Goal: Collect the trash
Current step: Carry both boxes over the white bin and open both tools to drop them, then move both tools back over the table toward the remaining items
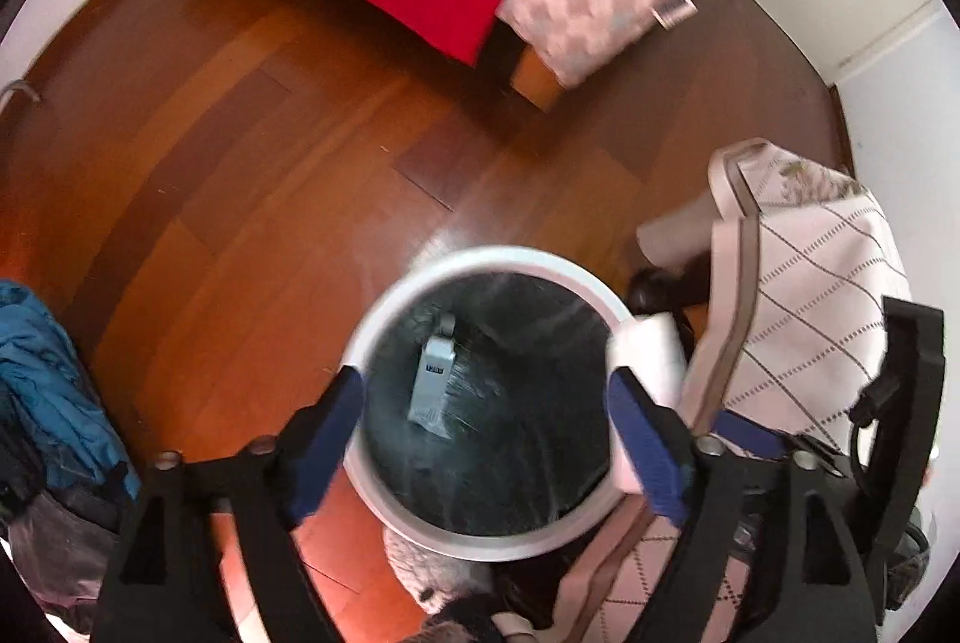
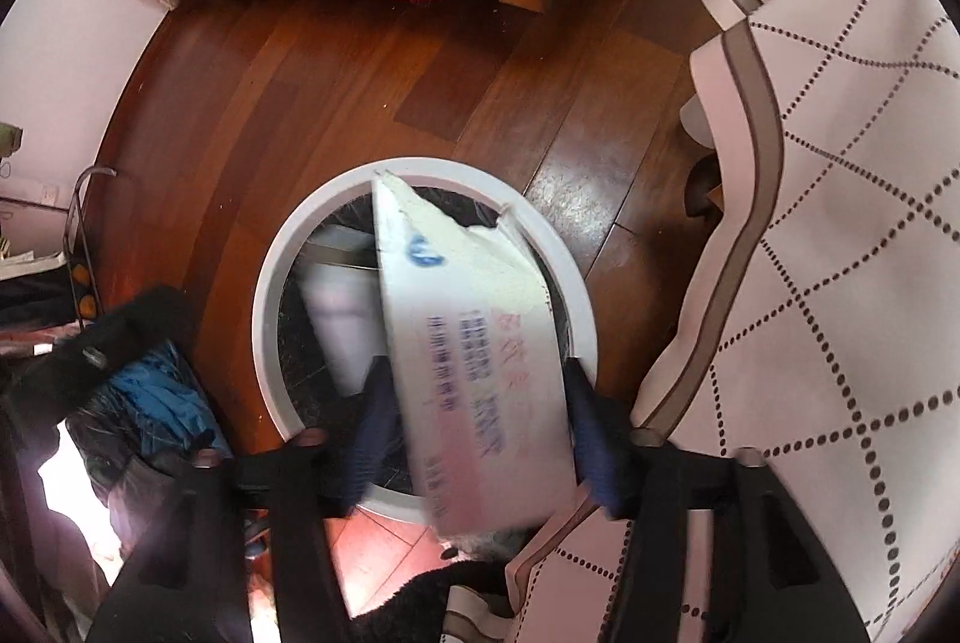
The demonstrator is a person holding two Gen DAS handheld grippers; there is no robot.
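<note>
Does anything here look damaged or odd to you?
Yes: the white printed cardboard box between the right gripper fingers has a torn, ragged top edge above the round white trash bin. A grey box already lies inside. Both pictures are motion-blurred.

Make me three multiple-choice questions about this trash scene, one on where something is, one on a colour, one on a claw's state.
1. Where is the torn paper box?
A. on the bed
B. between the right claw's fingers, above the trash bin
C. on the floor
2. What colour is the bin's rim?
A. white
B. red
C. blue
3. How is the left claw?
A. shut on a bottle
B. open and empty
C. shut on cloth

B: the box sits over the bin's mouth.
A: a white ring surrounds the black liner.
B: its fingers stand wide apart.
</note>
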